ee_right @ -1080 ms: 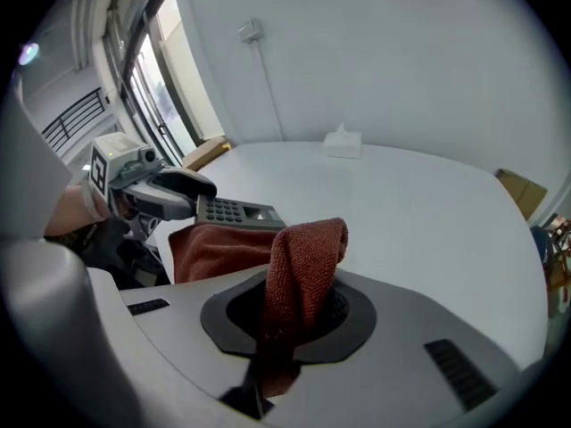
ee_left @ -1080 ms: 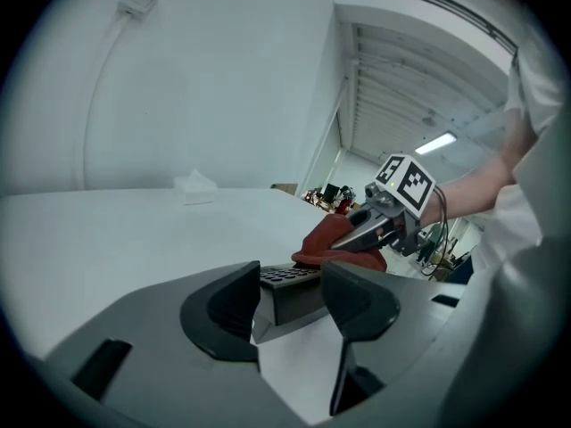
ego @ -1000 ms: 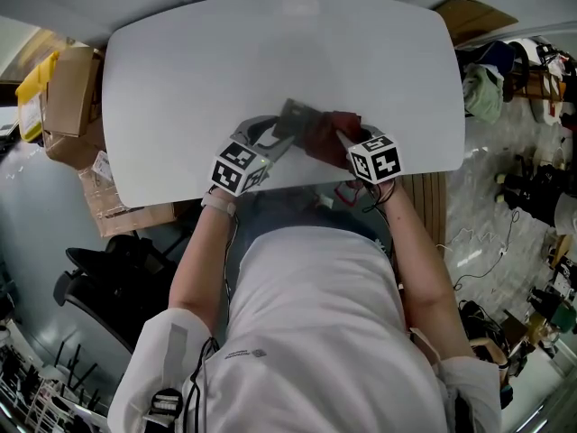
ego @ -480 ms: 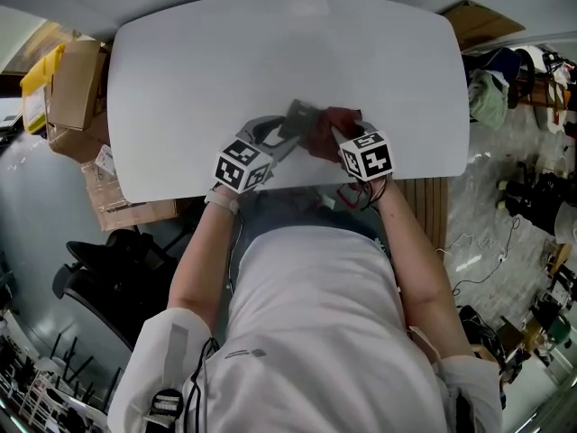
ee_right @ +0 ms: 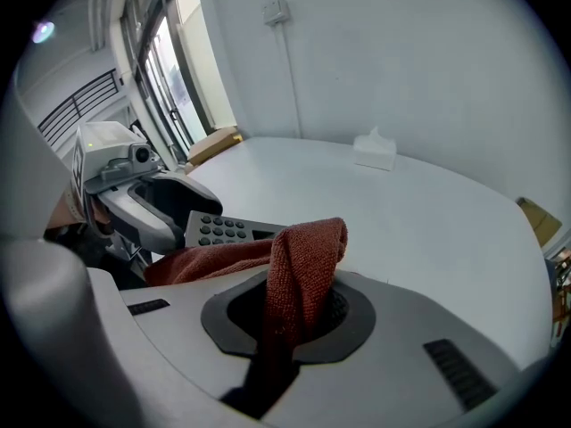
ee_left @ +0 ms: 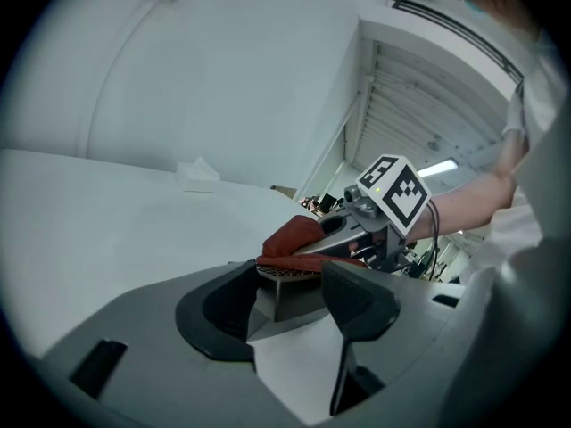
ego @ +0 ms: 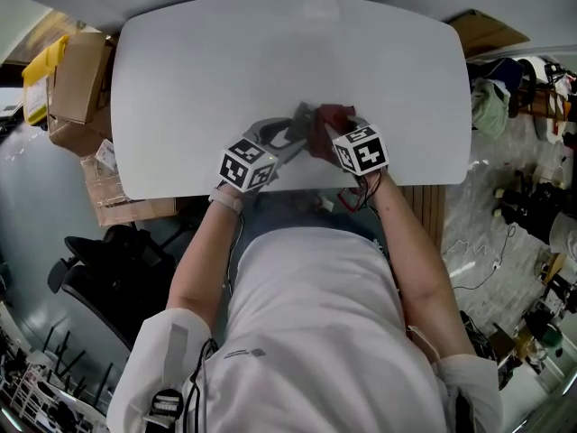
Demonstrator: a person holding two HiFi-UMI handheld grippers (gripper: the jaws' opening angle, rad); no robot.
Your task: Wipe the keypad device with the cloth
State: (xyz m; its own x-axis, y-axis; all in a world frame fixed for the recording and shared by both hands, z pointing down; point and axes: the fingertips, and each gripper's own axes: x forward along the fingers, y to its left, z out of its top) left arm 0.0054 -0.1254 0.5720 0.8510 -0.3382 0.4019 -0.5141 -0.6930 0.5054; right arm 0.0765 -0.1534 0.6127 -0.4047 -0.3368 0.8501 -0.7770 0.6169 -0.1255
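Note:
In the head view the grey keypad device [ego: 296, 119] is held over the near edge of the white table [ego: 270, 52]. My left gripper [ego: 285, 139] is shut on its near end; in the left gripper view the device [ee_left: 284, 291] sits clamped between that gripper's [ee_left: 287, 300] jaws. A rust-red cloth [ego: 330, 121] lies over the device's right part. My right gripper [ego: 328, 135] is shut on it. In the right gripper view the cloth [ee_right: 300, 266] bunches up between that gripper's [ee_right: 294, 317] jaws and drapes left over the keypad [ee_right: 223, 230], whose dark buttons show.
A small white tissue box [ee_right: 375, 150] stands at the table's far side. Cardboard boxes [ego: 74, 88] are stacked left of the table, a dark chair [ego: 113, 264] stands at the lower left, and clutter [ego: 527, 106] covers the floor at the right.
My right gripper has slid a little left with the cloth across the device. The left gripper has kept its hold and barely moved.

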